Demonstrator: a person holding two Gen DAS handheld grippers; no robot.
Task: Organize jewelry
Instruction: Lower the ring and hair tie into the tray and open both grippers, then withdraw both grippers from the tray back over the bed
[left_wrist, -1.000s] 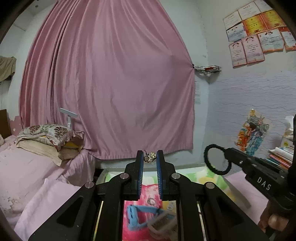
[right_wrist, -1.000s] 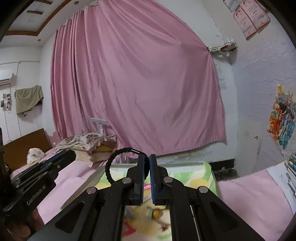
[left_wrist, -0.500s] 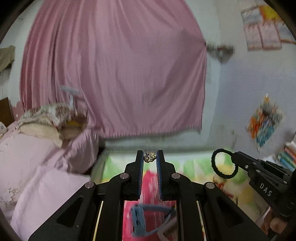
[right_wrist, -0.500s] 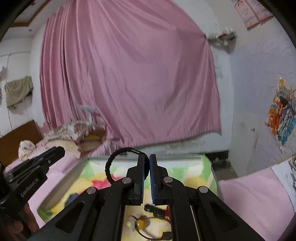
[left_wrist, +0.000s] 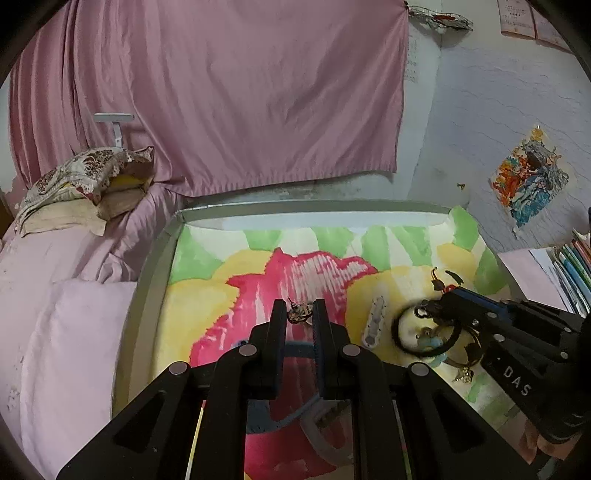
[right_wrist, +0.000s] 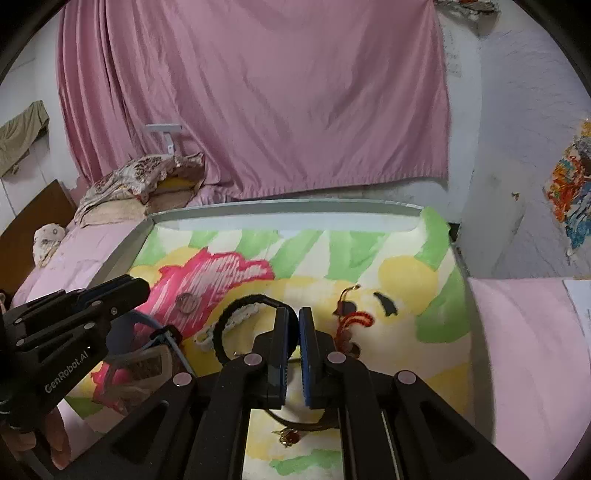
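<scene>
My left wrist view sits just behind its black two-finger gripper (left_wrist: 300, 314), tilted down over the flower-printed green, yellow and pink cloth on the grey-rimmed table (left_wrist: 155, 258), with the pink curtain (left_wrist: 229, 92) filling the upper frame. My right wrist view looks the same way from close behind its own black gripper (right_wrist: 294, 325). Both share the cloth (right_wrist: 369, 258), curtain (right_wrist: 258, 92) and floral pillow; each catches the other gripper at a lower side edge.
</scene>
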